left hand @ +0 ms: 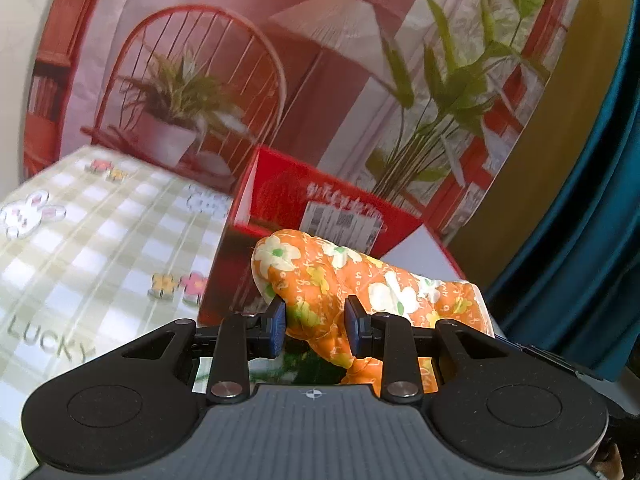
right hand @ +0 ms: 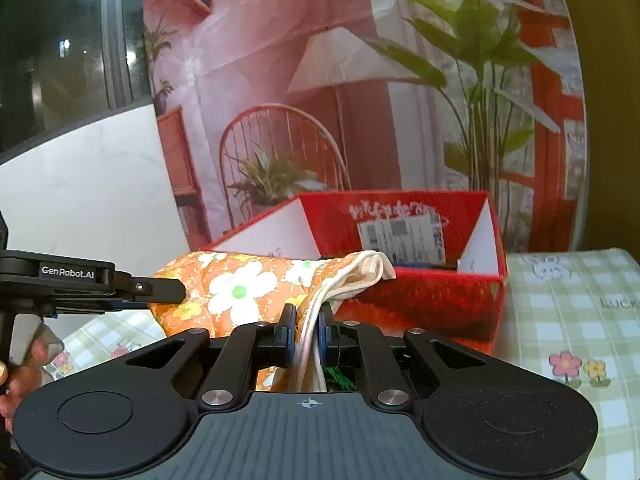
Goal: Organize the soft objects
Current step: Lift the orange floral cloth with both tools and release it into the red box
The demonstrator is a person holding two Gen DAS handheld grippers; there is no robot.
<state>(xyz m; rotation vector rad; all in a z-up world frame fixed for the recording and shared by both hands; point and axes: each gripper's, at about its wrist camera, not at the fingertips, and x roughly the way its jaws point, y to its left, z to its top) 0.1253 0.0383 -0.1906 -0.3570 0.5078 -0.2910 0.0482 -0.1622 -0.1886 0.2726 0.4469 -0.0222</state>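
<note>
Both claws grip the same soft thing. The left claw (left hand: 315, 326) has its blue ribbed pads pressed into the orange padded cloth (left hand: 360, 292) from two sides, so the fabric bulges between them. The right claw (right hand: 307, 338) is nearly closed on the cloth's cream-white edge (right hand: 312, 332), which is folded into thin layers and runs down between the pads.

The cloth is quilted and puffy, orange with white and yellow flowers and small white script. In the right wrist view the cloth (right hand: 240, 292) is stretched sideways between the two claws, with its long axis from left to right, and its cream lining end (right hand: 370, 266) drapes over the front wall of the red box (right hand: 432, 300). The left claw (right hand: 160, 288) enters that view from the left and touches the cloth's far end.

The red box is cardboard, open on top, with white inner walls and a white label with barcodes. It stands on the table (right hand: 568, 320), which is covered with a green and white checked cloth with flower and rabbit pictures. Behind the box hangs a printed backdrop (left hand: 320, 60) showing a chair, a lamp and plants.
</note>
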